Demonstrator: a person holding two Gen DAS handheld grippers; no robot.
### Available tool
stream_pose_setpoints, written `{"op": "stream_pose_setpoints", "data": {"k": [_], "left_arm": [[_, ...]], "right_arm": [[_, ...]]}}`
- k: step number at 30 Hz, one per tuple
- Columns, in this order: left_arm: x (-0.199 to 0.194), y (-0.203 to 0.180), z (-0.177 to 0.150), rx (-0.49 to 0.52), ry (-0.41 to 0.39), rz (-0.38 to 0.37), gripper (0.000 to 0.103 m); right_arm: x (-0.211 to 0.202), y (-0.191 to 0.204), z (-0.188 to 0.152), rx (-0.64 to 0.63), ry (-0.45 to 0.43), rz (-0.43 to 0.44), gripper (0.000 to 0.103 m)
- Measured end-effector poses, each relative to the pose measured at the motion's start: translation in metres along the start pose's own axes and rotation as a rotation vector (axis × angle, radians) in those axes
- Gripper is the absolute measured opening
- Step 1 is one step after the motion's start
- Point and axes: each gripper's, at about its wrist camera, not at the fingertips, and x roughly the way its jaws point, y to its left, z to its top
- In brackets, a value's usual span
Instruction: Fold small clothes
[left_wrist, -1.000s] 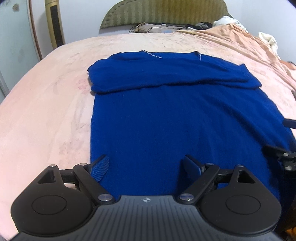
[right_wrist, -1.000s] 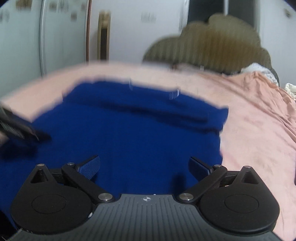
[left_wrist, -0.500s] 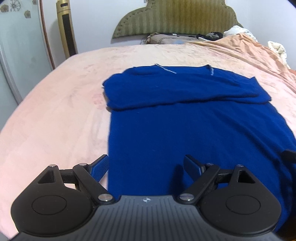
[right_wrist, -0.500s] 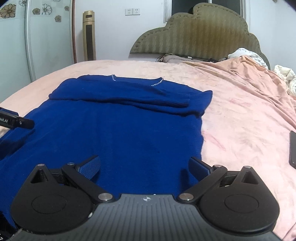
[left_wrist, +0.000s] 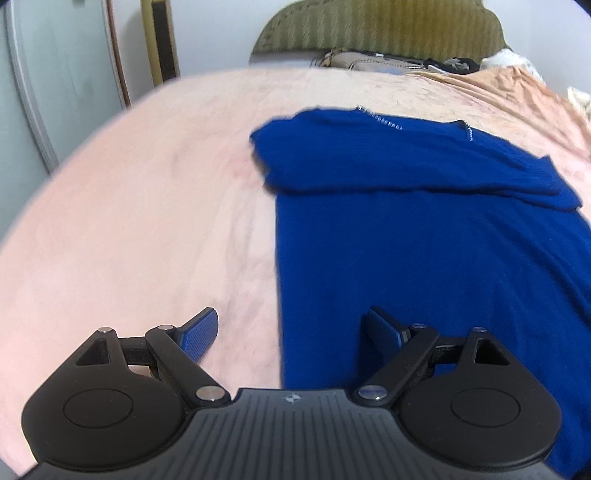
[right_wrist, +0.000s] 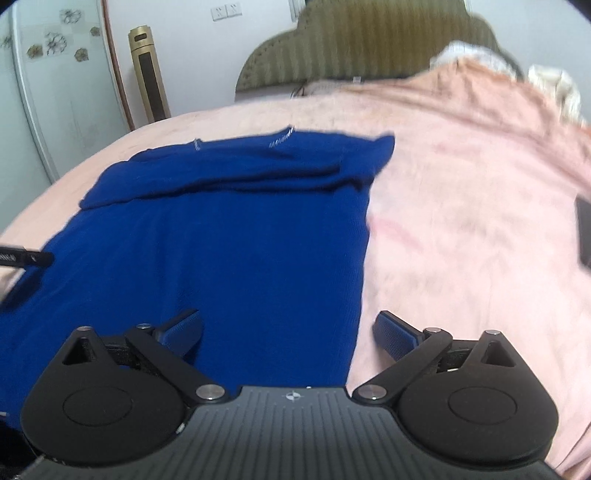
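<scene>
A dark blue sweater (left_wrist: 424, 236) lies flat on the pink bedspread (left_wrist: 147, 221), its sleeves folded across the chest near the collar. My left gripper (left_wrist: 291, 332) hovers open over the sweater's near left edge, one finger above the bedspread, the other above the cloth. In the right wrist view the same blue sweater (right_wrist: 229, 236) fills the left half. My right gripper (right_wrist: 288, 332) stands open astride the garment's near right edge, with nothing pinched. A black tip of the left gripper (right_wrist: 26, 256) shows at the far left of that view.
A padded olive headboard (right_wrist: 369, 40) and piled clothes (left_wrist: 388, 61) sit at the far end of the bed. A dark flat phone-like object (right_wrist: 584, 229) lies on the bedspread at the right. A gold tower appliance (right_wrist: 149, 88) and a wardrobe (right_wrist: 48, 92) stand on the left.
Both grippers slid outward: the left one toward the sweater's left edge, the right one toward its right edge. Both stayed open. The sweater has not moved.
</scene>
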Motion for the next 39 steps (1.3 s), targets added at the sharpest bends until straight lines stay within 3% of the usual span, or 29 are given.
{"op": "stream_pose_setpoints", "data": {"k": [3,6,9,11,12,13,14,15,17,23,26,30,31,33,35,36,38,39], "left_arm": [[-0.007,0.007,-0.008,-0.026,-0.01,-0.066,0.093],[-0.016,-0.003,-0.019,0.054,0.011,-0.145,0.097],[-0.025,-0.017,-0.031,0.143,0.014,-0.233,0.096],[-0.03,-0.025,-0.035,0.167,0.003,-0.291,0.077],[-0.032,-0.028,-0.033,0.163,-0.004,-0.297,0.047],[-0.031,-0.03,-0.03,0.157,0.002,-0.3,0.026],[-0.03,-0.03,-0.025,0.137,0.013,-0.308,0.019],[-0.028,-0.028,-0.019,0.101,0.024,-0.321,0.009],[-0.027,-0.025,-0.009,0.054,0.03,-0.347,0.009],[-0.04,-0.029,0.033,0.042,-0.098,-0.394,0.009],[-0.025,-0.031,0.05,0.049,-0.152,-0.308,0.009],[0.011,-0.032,0.06,0.051,-0.124,-0.207,0.009],[0.017,-0.032,0.059,0.05,-0.113,-0.19,0.009],[0.023,-0.029,0.056,0.03,-0.084,-0.161,0.01],[0.02,-0.018,0.051,0.008,-0.064,-0.179,0.016],[0.017,-0.014,0.048,-0.002,-0.058,-0.192,0.026],[0.012,-0.007,0.041,-0.017,-0.049,-0.211,0.054],[0.008,-0.003,0.036,-0.026,-0.055,-0.217,0.073]], "right_arm": [[-0.003,0.002,-0.001,0.003,0.011,0.08,0.094],[-0.008,0.008,-0.003,0.001,0.036,0.196,0.092],[-0.015,0.014,-0.008,-0.03,0.065,0.244,0.085],[-0.019,0.013,-0.009,-0.034,0.068,0.246,0.068],[-0.021,0.013,-0.008,-0.028,0.064,0.232,0.044],[-0.021,0.011,-0.006,-0.018,0.058,0.213,0.02],[-0.019,0.01,-0.004,-0.006,0.053,0.198,0.012],[-0.018,0.008,-0.002,0.008,0.046,0.185,0.013],[-0.017,0.009,0.002,0.018,0.033,0.198,0.013],[-0.03,0.007,0.035,0.053,-0.077,0.278,0.012],[-0.022,0.004,0.061,0.031,-0.134,0.236,0.012],[0.011,-0.013,0.083,0.068,-0.141,0.138,0.013],[0.02,-0.017,0.085,0.081,-0.13,0.106,0.022],[0.035,-0.027,0.084,0.126,-0.083,0.067,0.028],[0.03,-0.031,0.072,0.137,-0.085,0.066,0.04],[0.025,-0.031,0.066,0.137,-0.09,0.08,0.046],[0.017,-0.035,0.056,0.154,-0.076,0.089,0.05],[0.013,-0.039,0.049,0.169,-0.065,0.09,0.052]]}}
